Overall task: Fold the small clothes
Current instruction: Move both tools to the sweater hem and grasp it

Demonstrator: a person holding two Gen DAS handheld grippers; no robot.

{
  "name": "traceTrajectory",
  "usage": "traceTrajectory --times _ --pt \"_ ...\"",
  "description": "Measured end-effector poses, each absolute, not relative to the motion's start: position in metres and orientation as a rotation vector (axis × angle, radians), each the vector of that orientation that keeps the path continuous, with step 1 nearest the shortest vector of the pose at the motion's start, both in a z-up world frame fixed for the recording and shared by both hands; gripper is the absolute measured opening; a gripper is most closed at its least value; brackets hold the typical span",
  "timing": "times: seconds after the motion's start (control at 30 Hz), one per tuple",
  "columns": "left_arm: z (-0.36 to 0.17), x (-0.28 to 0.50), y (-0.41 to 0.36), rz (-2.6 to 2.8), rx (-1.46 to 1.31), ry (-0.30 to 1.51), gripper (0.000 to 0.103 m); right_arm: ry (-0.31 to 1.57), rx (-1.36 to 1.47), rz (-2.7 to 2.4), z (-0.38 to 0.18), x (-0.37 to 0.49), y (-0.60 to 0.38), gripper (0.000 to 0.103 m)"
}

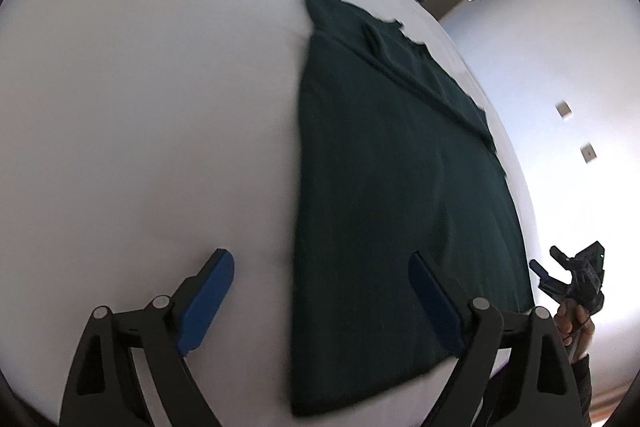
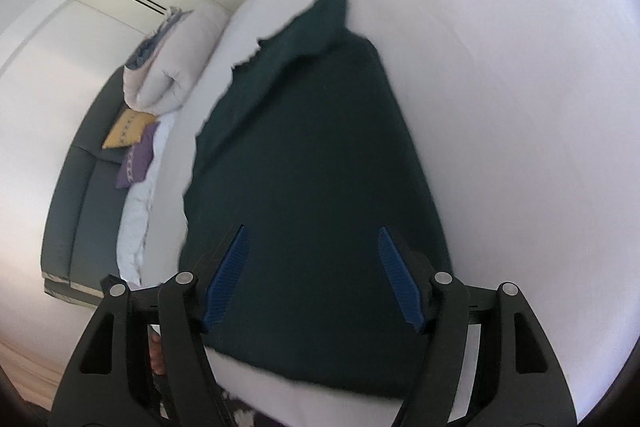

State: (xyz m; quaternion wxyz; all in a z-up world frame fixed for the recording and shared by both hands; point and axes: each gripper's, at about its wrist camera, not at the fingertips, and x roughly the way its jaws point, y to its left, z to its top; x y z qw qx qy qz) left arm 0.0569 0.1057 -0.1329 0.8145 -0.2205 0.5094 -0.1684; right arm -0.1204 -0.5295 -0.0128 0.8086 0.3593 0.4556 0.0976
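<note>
I am holding my left hand-held gripper (image 1: 322,291) over the white bed (image 1: 140,115), its blue pads spread wide with nothing between them; one pad is hanging over bare sheet, the other over the near edge of the dark green garment (image 1: 384,187). That garment is lying flat on the bed as a long folded strip, its far end narrowing to a rumpled point close to the mattress edge. In the left wrist view, my right hand-held gripper (image 1: 546,269) is showing past the right side of the cloth, off the edge of the bed, with my hand (image 1: 576,323) wrapped around its grip. From the right wrist view, my right hand-held gripper (image 2: 312,275) is also standing spread apart and empty, hovering above the near end of the dark green garment (image 2: 312,147) without touching it. Beyond the bed on that side, a rolled white duvet (image 2: 176,59), a yellow cushion (image 2: 126,133) and a purple cushion (image 2: 138,159) are sitting on a dark sofa (image 2: 80,195).
</note>
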Motion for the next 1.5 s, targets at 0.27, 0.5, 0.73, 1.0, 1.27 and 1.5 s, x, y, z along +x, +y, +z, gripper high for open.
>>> traceTrajectory --times 0.27,0.5,0.73,1.0,1.27,1.5 --pt "-0.14 0.038 0.101 -0.436 -0.51 1.159 0.081 0.976 0.786 0.176 -0.029 -0.189 -0.541 0.066" --pt "-0.148 0.048 0.107 -0.475 -0.567 1.262 0.065 0.972 0.812 0.173 -0.026 -0.214 -0.55 0.066" --pt "-0.155 0.048 0.114 -0.487 -0.696 1.288 0.072 0.989 0.839 0.134 -0.027 -0.213 -0.559 0.066" --pt "-0.151 0.037 0.1 -0.463 -0.604 1.327 0.041 1.0 0.892 0.143 -0.035 -0.215 -0.568 0.066" --pt "-0.164 0.031 0.116 -0.46 -0.661 1.323 0.008 1.029 0.868 0.119 -0.03 -0.208 -0.573 0.066" --pt "-0.164 0.025 0.123 -0.465 -0.686 1.285 0.007 1.121 0.81 0.115 -0.035 -0.196 -0.571 0.066"
